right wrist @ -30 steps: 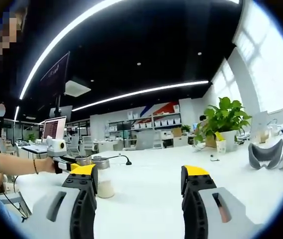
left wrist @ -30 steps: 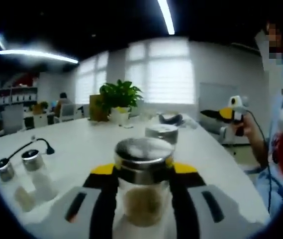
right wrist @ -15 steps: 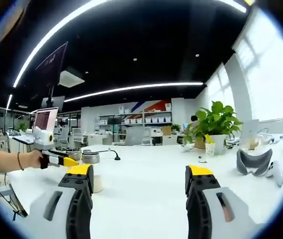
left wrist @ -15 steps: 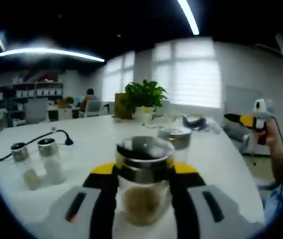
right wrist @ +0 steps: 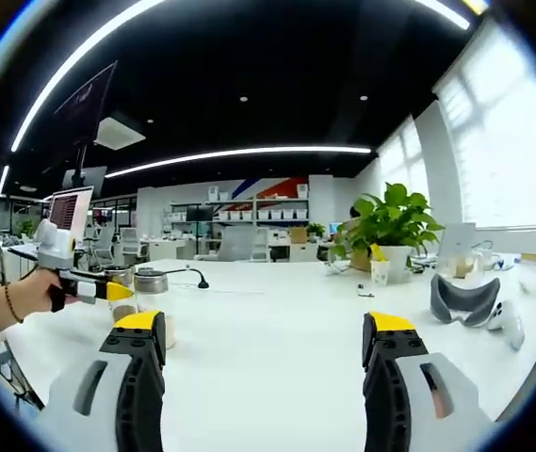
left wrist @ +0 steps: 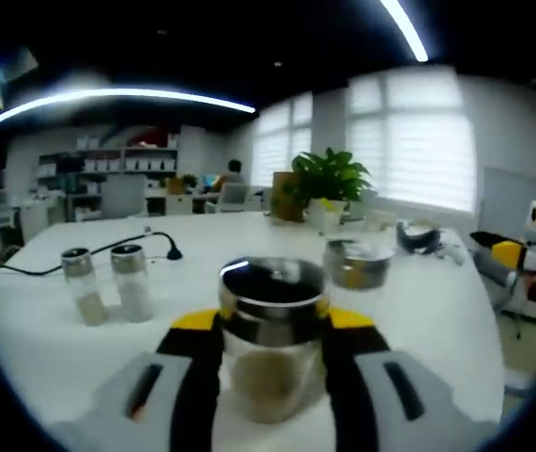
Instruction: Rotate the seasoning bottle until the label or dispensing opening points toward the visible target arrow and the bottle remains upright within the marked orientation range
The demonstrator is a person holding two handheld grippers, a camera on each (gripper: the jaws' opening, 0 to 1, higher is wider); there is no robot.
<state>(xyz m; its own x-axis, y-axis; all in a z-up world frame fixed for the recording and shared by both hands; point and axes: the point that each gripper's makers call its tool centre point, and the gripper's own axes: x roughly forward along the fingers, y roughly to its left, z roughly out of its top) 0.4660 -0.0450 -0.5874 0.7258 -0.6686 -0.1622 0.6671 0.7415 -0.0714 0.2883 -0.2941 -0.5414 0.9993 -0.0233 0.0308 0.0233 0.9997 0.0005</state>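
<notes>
My left claw is clenched on the seasoning bottle, both jaws pressed to its glass sides just under the steel lid; the bottle stands upright on the white surface, centre of the left gripper view. Two small shakers sit near, at 10 o'clock. A second jar stands just behind at 1 o'clock. My right claw is released, jaws well apart over bare surface.

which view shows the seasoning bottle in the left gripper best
The left gripper view: the seasoning bottle stands close and centred between the left gripper jaws, its metal lid and glass body plain. In the right gripper view it is small and far at the left edge, partly behind that gripper's jaw.
</notes>
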